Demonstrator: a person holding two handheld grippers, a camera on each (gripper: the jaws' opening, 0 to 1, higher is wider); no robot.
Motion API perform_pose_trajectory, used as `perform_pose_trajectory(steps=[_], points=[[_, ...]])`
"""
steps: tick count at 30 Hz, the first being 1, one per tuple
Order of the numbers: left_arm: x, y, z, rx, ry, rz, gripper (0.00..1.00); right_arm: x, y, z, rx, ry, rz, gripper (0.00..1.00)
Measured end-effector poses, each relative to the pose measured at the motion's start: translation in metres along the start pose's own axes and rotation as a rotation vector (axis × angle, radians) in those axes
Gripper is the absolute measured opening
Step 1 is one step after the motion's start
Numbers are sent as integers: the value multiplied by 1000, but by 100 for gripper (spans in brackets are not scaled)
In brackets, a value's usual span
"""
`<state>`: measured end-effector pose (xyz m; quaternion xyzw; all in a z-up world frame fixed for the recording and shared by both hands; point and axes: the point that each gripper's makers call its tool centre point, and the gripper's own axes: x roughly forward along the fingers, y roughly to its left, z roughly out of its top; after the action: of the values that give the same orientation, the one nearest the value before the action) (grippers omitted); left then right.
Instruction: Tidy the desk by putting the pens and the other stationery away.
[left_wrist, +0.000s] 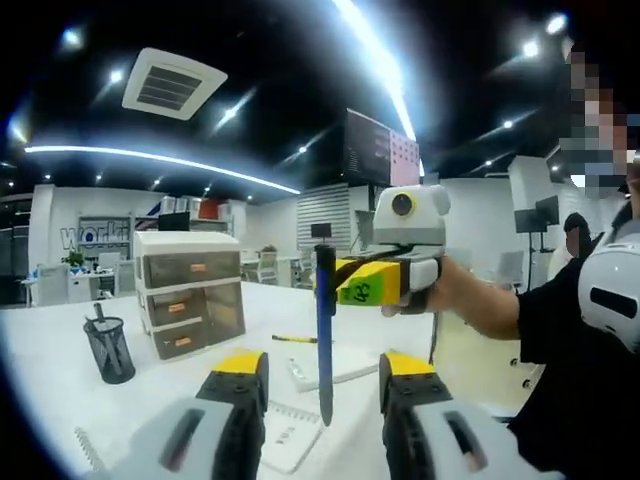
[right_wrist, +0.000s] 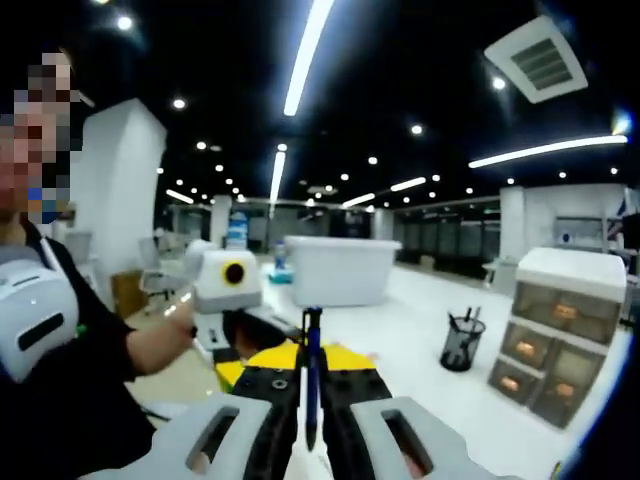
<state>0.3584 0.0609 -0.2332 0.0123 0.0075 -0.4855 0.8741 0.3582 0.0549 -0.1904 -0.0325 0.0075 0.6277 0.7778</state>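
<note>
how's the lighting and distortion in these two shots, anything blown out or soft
Left gripper view: ceiling light strips blown out and bowed by the fisheye, blue pen fairly sharp. Right gripper view: softer overall, drawer unit blurred near the edge, tabletop glaring white.

The pen (left_wrist: 325, 340) is dark blue with a black upper part. The right gripper (left_wrist: 345, 281) that clamps it has yellow jaws with a green patch carrying a black mark, and a pale grey body. The left gripper (left_wrist: 315, 385) has black jaws with yellow tips on grey bodies; the jaws stand apart. The desk (left_wrist: 50, 370) is white. The pen holder (left_wrist: 109, 349) is black mesh. The drawer unit (left_wrist: 189, 293) is white on top, with translucent grey-brown drawers and orange labels. The notebook (left_wrist: 285, 432) is white. A pencil (left_wrist: 293, 339) on the desk is yellow. The storage box (right_wrist: 340, 270) is white. The person's sleeve (left_wrist: 570, 330) is black.
</note>
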Motion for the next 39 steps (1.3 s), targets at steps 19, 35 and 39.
perform_pose_trajectory(steps=[19,35,39], points=[[0,-5,-6,29,-8,-5,24,7,23,-15,48,3,24,5],[-1,-7,-8,-17,-44,-31,8,9,27,-20,89,-12,37,5],[-1,-6,-9,-34,-44,-36,7,10,30,-22,93,-15,41,5]])
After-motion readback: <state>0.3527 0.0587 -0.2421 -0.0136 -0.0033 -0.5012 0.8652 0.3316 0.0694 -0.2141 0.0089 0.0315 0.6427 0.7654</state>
